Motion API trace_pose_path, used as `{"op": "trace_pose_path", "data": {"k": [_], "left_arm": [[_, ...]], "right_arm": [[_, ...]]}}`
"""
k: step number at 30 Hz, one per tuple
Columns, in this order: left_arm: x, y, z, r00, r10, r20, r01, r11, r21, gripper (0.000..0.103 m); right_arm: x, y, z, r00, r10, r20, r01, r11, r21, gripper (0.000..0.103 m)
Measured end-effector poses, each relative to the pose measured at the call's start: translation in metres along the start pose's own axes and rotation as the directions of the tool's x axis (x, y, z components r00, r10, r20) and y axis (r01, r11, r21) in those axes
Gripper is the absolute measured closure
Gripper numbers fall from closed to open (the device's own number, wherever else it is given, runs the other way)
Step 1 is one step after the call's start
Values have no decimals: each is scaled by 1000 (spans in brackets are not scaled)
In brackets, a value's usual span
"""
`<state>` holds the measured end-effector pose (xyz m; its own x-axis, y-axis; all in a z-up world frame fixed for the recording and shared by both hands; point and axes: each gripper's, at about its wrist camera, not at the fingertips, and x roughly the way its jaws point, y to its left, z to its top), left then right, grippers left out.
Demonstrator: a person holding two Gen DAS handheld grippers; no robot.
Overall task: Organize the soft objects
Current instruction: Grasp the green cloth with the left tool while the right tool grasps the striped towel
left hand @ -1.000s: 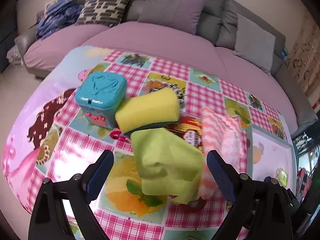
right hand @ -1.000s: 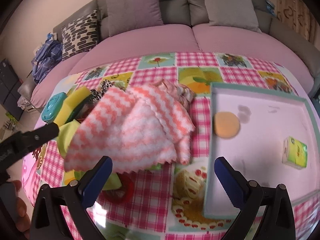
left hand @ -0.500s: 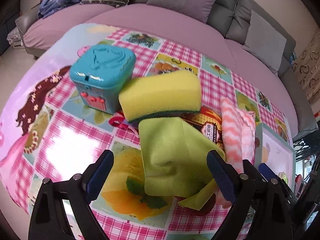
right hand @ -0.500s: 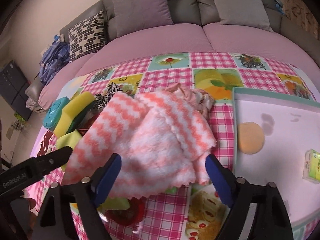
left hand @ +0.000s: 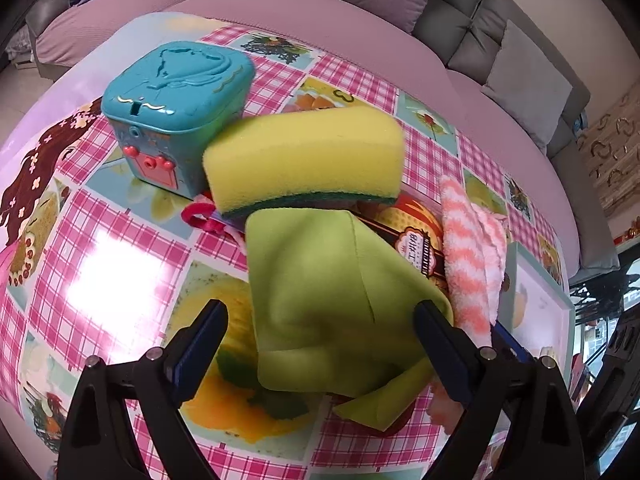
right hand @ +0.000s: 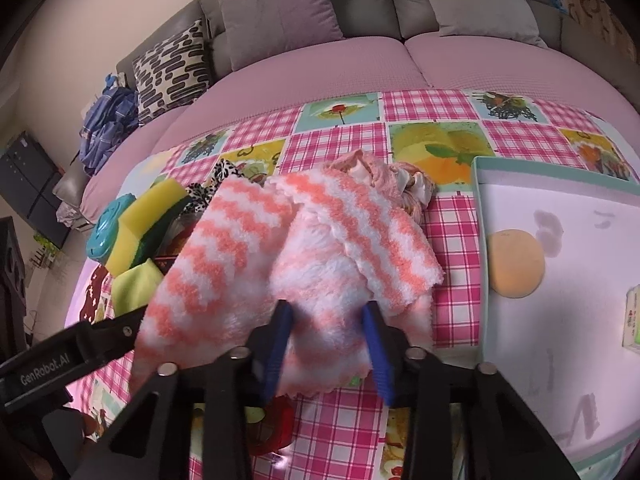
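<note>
1. Pink checked tablecloth (left hand: 120, 240) fills both views, a purple sofa (right hand: 460, 64) behind it.
2. Your left gripper (left hand: 320, 344) tilts steeply down, jaws wide around the green cloth (left hand: 320, 300) — not pressing it.
3. Your right gripper (right hand: 328, 320) points down, jaws closing on the pink-striped towel (right hand: 280, 248) beside the tray (right hand: 478, 184).

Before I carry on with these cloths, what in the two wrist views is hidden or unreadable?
- Left wrist view: the red thing under the yellow sponge and green cloth; mostly covered.
- Left wrist view: the printed pack; cloths cover most of it, label unreadable.
- Right wrist view: whether the closing right tool has gripped the pink striped towel between its pads; pile hides the contact.
- Right wrist view: the small box in the tray; cut by the edge.
</note>
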<state>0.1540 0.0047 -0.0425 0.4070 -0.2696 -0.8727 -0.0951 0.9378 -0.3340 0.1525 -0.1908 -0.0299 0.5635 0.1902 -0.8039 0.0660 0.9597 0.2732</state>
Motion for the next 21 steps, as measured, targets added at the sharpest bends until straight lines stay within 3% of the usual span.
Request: {"op": "trace_pose_path", "data": {"k": [7, 9, 21], "left_arm": [[5, -4, 0, 993, -114, -22, 113, 993, -31, 31], [4, -5, -1, 993, -121, -19, 120, 992, -31, 37], [-5, 2, -3, 990, -143, -12, 142, 988, -62, 48]], "right_arm": [[-9, -3, 1, 999, 18, 29, -19, 1000, 16, 91], [-12, -3, 2, 999, 23, 41, -24, 1000, 15, 91], [-39, -9, 2, 995, 9, 99, -14, 999, 40, 92]]}}
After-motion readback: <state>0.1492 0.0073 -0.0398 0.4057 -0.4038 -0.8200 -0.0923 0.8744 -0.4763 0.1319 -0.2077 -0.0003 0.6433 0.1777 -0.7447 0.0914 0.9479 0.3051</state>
